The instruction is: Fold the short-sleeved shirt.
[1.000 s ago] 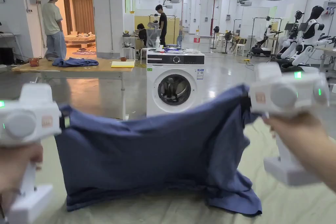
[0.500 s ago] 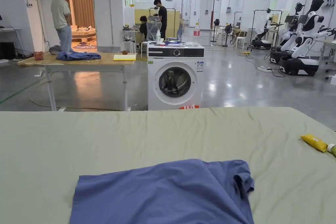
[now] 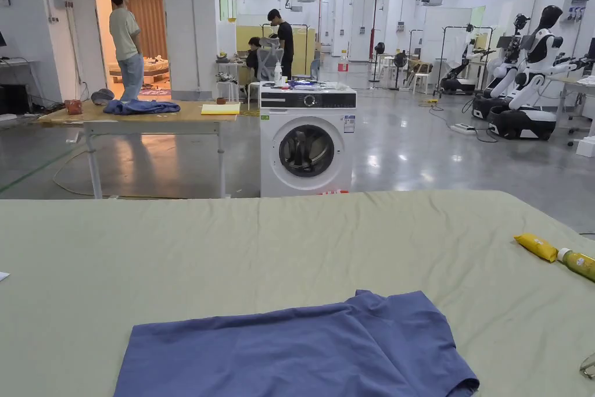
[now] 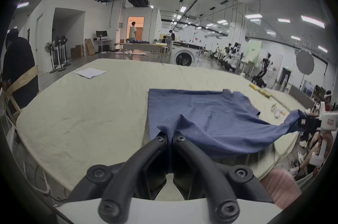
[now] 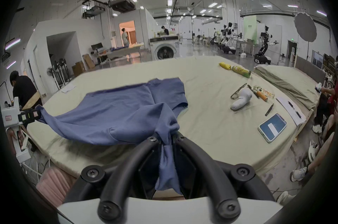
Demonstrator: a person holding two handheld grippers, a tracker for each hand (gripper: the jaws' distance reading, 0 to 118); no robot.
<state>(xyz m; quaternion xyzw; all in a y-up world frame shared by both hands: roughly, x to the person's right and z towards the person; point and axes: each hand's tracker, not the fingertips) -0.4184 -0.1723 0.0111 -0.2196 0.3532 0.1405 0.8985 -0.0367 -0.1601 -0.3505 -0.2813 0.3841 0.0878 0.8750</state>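
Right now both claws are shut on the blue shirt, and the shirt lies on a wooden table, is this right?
Not quite: the shirt lies on a bed with a pale green sheet, as the head view shows. Left claw and right claw are both shut on it.

We see a bed (image 3: 244, 241) under a wrinkled pale green sheet. A blue shirt (image 3: 302, 351) lies on it at the near edge, its far part flat, its near part lifted off. By the right edge lie a yellow packet (image 3: 536, 246) and a bottle (image 3: 578, 263), touching end to end. Nearer along that edge lie a white tool (image 5: 240, 100), glasses (image 5: 236, 91), a pen (image 5: 269, 109), a phone (image 5: 272, 126) and a clipboard (image 5: 290, 111). A pillow (image 5: 285, 81) sits at the far right corner. Folded white paper (image 4: 90, 73) lies near the left edge.
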